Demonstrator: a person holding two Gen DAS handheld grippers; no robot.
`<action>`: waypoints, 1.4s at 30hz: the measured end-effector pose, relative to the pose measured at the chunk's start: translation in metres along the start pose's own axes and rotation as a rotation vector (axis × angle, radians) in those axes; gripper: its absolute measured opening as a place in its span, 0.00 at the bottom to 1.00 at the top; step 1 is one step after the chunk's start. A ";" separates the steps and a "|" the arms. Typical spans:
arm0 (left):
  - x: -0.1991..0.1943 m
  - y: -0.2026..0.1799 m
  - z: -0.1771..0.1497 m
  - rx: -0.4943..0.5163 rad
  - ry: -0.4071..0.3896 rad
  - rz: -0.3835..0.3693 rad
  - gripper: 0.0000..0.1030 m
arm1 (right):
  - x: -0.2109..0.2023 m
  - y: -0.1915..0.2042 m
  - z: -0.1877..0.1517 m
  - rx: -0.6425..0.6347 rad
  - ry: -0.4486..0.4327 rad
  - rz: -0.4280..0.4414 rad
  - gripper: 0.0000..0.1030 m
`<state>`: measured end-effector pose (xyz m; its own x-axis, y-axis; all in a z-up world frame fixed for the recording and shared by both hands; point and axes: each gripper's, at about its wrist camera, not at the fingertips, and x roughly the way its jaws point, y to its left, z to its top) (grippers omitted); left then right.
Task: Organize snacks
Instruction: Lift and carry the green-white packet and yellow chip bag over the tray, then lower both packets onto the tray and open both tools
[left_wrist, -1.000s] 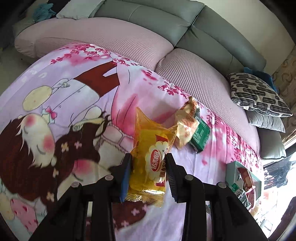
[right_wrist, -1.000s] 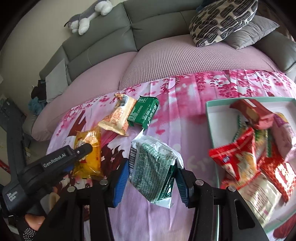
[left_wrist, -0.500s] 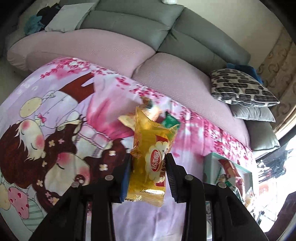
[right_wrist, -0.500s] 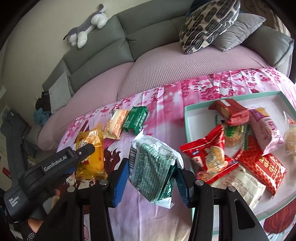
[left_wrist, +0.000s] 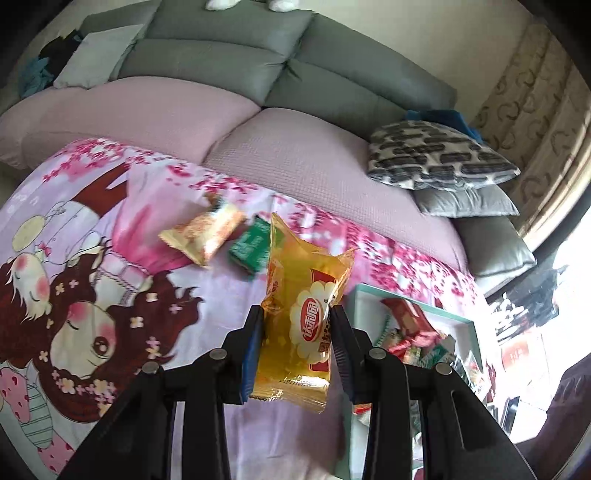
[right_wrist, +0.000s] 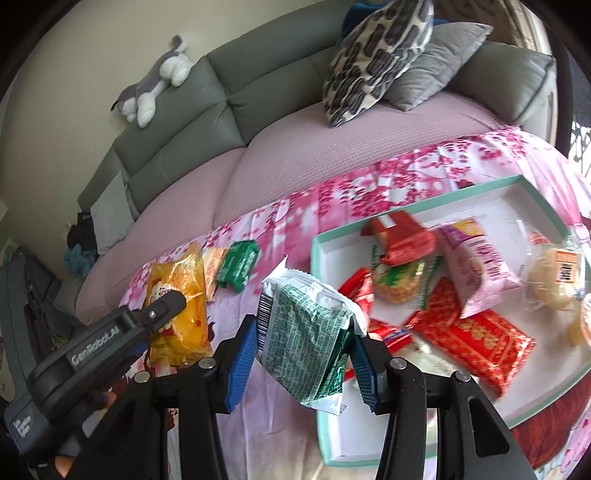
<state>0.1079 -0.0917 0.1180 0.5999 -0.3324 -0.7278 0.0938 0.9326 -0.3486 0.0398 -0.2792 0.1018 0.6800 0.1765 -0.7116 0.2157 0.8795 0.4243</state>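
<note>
My left gripper (left_wrist: 295, 325) is shut on a yellow snack packet (left_wrist: 306, 321) and holds it above the pink cartoon cloth; it also shows in the right wrist view (right_wrist: 181, 306). My right gripper (right_wrist: 306, 343) is shut on a green-and-white snack packet (right_wrist: 310, 332), held over the left edge of the teal-rimmed white tray (right_wrist: 535, 192). The tray holds several red, pink and clear-wrapped snacks (right_wrist: 476, 332). A pale orange packet (left_wrist: 203, 232) and a small green packet (left_wrist: 251, 247) lie on the cloth.
The cloth (left_wrist: 92, 258) covers a table in front of a pink-and-grey sofa (left_wrist: 295, 147). Patterned and grey cushions (left_wrist: 439, 158) sit at the sofa's right end. A plush toy (right_wrist: 155, 85) lies on the sofa back.
Both grippers have lifted and moved right toward the tray with their packets. The tray now lies under the right gripper, and it shows larger in the left view.
</note>
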 end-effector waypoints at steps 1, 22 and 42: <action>0.000 -0.008 -0.002 0.022 0.002 -0.009 0.36 | -0.003 -0.005 0.002 0.013 -0.007 -0.002 0.50; 0.030 -0.116 -0.054 0.245 0.114 -0.171 0.36 | -0.051 -0.117 0.027 0.228 -0.097 -0.219 0.50; 0.057 -0.127 -0.070 0.286 0.180 -0.122 0.37 | -0.024 -0.129 0.020 0.242 0.037 -0.250 0.51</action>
<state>0.0746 -0.2389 0.0788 0.4233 -0.4391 -0.7925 0.3898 0.8779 -0.2782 0.0099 -0.4054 0.0757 0.5604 -0.0117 -0.8281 0.5355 0.7679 0.3515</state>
